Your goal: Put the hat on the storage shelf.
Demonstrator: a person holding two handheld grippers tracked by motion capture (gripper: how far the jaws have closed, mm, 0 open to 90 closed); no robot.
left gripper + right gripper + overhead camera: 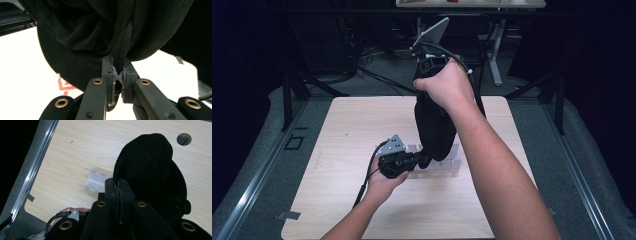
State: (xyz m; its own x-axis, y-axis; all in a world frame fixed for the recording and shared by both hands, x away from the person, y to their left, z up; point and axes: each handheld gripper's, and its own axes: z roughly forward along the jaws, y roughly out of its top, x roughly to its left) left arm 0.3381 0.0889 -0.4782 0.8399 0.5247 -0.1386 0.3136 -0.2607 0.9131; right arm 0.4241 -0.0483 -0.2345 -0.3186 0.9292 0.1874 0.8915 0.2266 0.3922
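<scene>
A black fabric item (434,125) hangs above the wooden table (352,125). My right gripper (422,95) holds its top edge, raised high over the table's middle; in the right gripper view the jaws (118,185) are shut on the cloth (150,170). My left gripper (424,159) is low, just above the table, and pinches the bottom edge from the left. Its jaws (119,75) are shut on a thick seam of the fabric (100,30), which bulges above them.
A clear plastic tray (452,165) lies on the table under and behind the hanging cloth, also seen as the clear tray (96,182). A round hole (183,139) is in the tabletop. Metal rails and dark floor border the table; desk legs stand beyond.
</scene>
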